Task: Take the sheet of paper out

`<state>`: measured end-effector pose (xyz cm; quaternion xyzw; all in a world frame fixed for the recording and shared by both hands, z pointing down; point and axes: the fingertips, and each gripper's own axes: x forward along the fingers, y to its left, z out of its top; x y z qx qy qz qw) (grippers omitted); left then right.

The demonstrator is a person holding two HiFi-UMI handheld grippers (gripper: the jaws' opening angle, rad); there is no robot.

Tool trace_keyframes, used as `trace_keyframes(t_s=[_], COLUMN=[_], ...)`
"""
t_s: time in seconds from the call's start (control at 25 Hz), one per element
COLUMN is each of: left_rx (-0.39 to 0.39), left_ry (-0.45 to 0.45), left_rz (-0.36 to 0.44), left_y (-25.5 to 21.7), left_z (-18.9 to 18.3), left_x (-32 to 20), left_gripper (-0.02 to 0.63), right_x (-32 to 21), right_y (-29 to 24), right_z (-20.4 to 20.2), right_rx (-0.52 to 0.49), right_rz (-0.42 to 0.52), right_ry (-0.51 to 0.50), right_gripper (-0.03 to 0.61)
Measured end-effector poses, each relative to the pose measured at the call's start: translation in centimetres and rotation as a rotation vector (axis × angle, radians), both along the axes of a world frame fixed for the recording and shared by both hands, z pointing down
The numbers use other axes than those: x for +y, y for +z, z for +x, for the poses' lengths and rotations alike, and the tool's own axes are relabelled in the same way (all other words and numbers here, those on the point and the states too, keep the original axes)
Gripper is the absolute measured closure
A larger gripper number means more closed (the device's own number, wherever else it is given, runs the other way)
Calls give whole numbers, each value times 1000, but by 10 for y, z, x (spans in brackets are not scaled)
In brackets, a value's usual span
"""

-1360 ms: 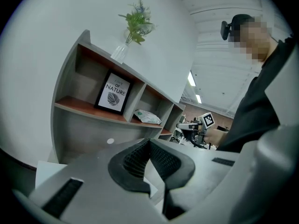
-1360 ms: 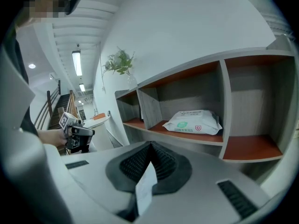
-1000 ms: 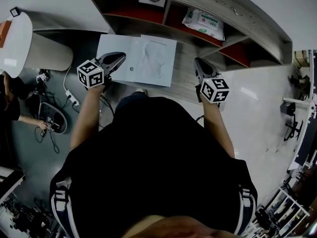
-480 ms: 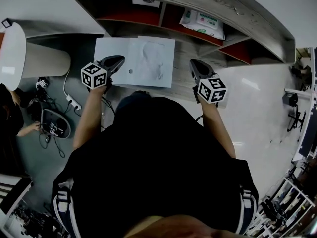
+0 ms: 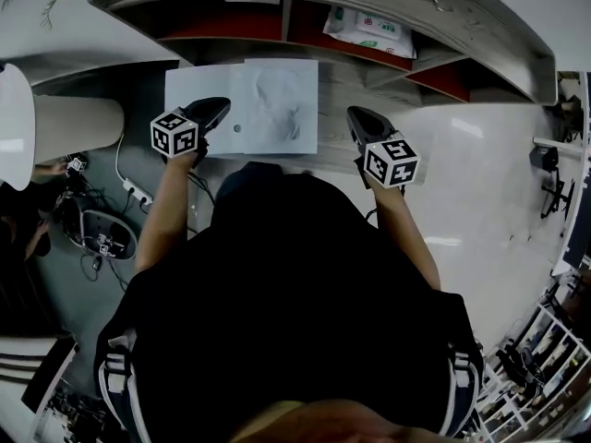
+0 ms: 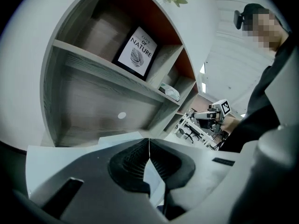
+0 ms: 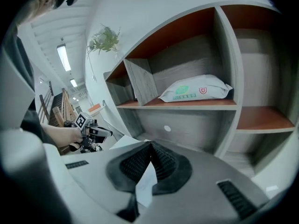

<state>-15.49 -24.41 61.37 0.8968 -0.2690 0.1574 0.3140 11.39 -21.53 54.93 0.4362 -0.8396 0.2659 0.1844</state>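
Two grippers, both closed. On the left gripper [image 5: 223, 109] the jaws are pressed together with no gap at the tips. Its tip sits over the near-left part of the sheet of paper [image 5: 268, 109]; whether it pinches the sheet or only rests over it cannot be told. On the right gripper [image 5: 356, 118] the jaws also meet, with nothing between them. It sits at 3 o'clock of the sheet, clear of its edge, over the wood-grain base board [image 5: 342, 81]. The sheet lies flat, outside the compartments, at 12 o'clock from the person, in front of the shelf unit [image 5: 480, 35], and a wrinkled patch shows right of its centre. A pack of wipes [image 5: 362, 26] lies on a shelf at 1 o'clock of the sheet. A framed print [image 6: 138, 52] stands in a compartment ahead of the left gripper.
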Motion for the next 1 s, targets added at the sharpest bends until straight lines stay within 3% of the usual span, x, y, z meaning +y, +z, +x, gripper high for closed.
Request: trace_keyframes(t_s=[0.28, 0.48, 1.0], left_rx=[-51, -147, -253], left_ry=[29, 109, 180], left_rz=[-53, -38, -113], left_y=[42, 64, 141], left_z=[7, 20, 39], left_x=[-5, -1, -4], left_gripper=[592, 592, 592], right_x=[15, 18, 32], right_y=[23, 31, 61], right_z=[1, 7, 25], right_rx=[20, 31, 67], right_rz=[-56, -76, -147], right_ry=[1, 19, 42], right_gripper=[566, 566, 566])
